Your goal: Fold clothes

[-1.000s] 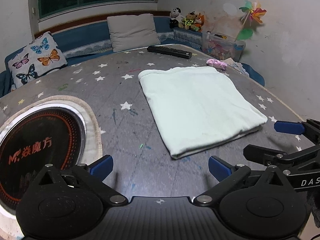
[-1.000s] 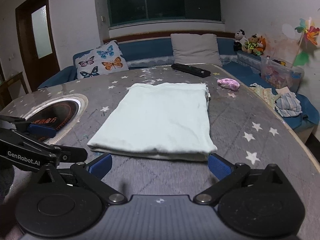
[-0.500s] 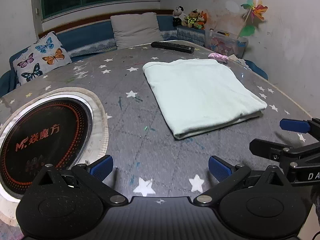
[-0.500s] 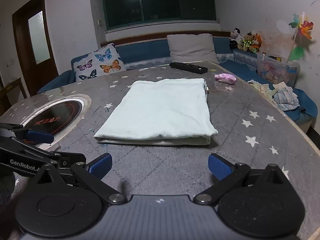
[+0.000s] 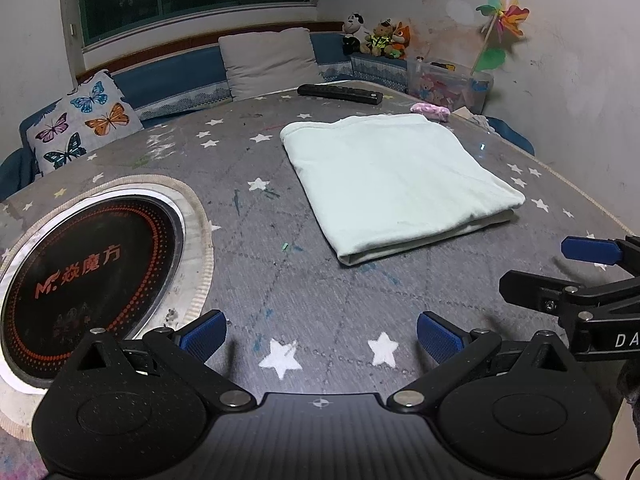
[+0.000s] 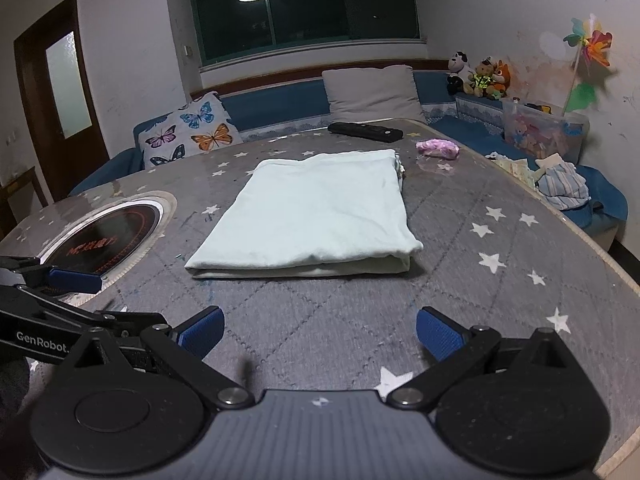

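A pale green garment [image 5: 394, 180] lies folded into a flat rectangle on the grey star-patterned table [image 5: 280, 280]; the right wrist view shows the folded garment [image 6: 316, 216] straight ahead. My left gripper [image 5: 320, 338] hovers open over bare table, well short of the cloth and to its left. Open too is my right gripper [image 6: 318, 334], which holds nothing and sits back from the near folded edge. Each gripper shows in the other's view: the right gripper [image 5: 576, 276] at the right edge, the left gripper [image 6: 52, 292] at the left edge.
A round black induction plate [image 5: 84, 264] is set into the table at left. A black remote [image 5: 340, 94] and a pink bundle [image 5: 432, 110] lie beyond the garment. Cushions [image 6: 192, 132], a toy box [image 6: 544, 128] and striped clothes [image 6: 564, 190] sit on the bench around the table.
Both grippers have drawn back from the folded garment toward the table's near edge, staying open. The garment has not moved.
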The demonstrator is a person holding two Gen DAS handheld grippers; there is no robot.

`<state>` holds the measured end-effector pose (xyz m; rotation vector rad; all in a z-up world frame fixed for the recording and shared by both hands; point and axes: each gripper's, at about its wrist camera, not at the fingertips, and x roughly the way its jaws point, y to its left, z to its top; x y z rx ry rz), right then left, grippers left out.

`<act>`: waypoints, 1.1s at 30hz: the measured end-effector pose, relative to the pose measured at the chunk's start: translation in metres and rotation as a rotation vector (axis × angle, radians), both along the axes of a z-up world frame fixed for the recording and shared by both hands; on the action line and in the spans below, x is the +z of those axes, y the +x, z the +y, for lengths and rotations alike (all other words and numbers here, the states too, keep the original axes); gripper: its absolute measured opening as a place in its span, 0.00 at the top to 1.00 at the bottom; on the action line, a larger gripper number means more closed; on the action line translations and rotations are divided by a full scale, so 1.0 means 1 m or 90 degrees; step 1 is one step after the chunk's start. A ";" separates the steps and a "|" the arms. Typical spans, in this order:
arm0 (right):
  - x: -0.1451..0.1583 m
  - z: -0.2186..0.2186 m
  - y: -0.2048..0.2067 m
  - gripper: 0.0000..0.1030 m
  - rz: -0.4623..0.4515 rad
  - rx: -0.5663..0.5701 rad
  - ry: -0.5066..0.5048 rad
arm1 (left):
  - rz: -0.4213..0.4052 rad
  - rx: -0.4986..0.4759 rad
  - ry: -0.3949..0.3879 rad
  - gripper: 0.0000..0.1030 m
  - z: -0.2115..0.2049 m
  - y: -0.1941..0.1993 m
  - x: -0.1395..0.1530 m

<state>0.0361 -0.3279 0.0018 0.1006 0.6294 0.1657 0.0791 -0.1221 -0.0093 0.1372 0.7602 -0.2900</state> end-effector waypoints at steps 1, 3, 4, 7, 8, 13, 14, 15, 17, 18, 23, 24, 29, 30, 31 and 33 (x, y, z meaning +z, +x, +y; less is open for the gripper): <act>-0.001 -0.001 -0.001 0.00 0.000 -0.001 0.000 | 0.000 0.000 0.001 0.00 0.000 -0.001 0.000; -0.001 0.000 -0.001 0.00 0.000 -0.002 0.000 | 0.000 -0.001 0.004 0.00 -0.001 -0.002 -0.001; -0.001 0.000 -0.001 0.00 0.000 -0.001 0.000 | -0.001 -0.001 0.006 0.00 -0.001 -0.002 -0.001; -0.001 0.002 -0.001 0.00 0.001 -0.001 -0.002 | 0.001 -0.001 0.005 0.00 -0.001 -0.004 -0.002; -0.001 0.002 -0.001 0.00 0.002 -0.001 -0.003 | 0.001 -0.001 0.005 0.00 -0.001 -0.004 -0.002; -0.002 0.002 -0.003 0.00 0.006 -0.005 -0.007 | 0.009 0.002 0.002 0.00 -0.001 -0.005 -0.004; -0.002 0.002 -0.002 0.00 0.007 -0.006 -0.008 | 0.009 0.002 0.001 0.00 0.000 -0.005 -0.004; -0.003 0.002 -0.002 0.00 0.008 -0.008 -0.010 | 0.009 0.002 0.001 0.00 0.000 -0.005 -0.004; -0.004 0.002 -0.003 0.00 0.010 -0.008 -0.011 | 0.010 0.001 -0.001 0.00 0.000 -0.006 -0.004; -0.004 0.002 -0.003 0.00 0.011 -0.007 -0.012 | 0.010 0.000 -0.003 0.00 0.000 -0.006 -0.004; -0.004 0.004 -0.002 0.00 0.015 -0.006 -0.013 | 0.013 -0.005 -0.003 0.00 -0.001 -0.007 -0.005; -0.004 0.004 -0.002 0.00 0.015 -0.006 -0.013 | 0.014 -0.006 -0.003 0.00 -0.001 -0.008 -0.005; -0.005 0.003 -0.002 0.00 0.019 -0.004 -0.012 | 0.018 -0.005 -0.004 0.00 -0.001 -0.007 -0.006; -0.006 0.003 -0.001 0.00 0.019 -0.004 -0.012 | 0.018 -0.006 -0.004 0.00 -0.001 -0.007 -0.007; -0.006 0.003 -0.001 0.00 0.020 -0.004 -0.012 | 0.019 -0.006 -0.004 0.00 -0.001 -0.007 -0.007; -0.006 0.003 -0.001 0.00 0.020 -0.004 -0.012 | 0.020 -0.006 -0.004 0.00 -0.001 -0.007 -0.007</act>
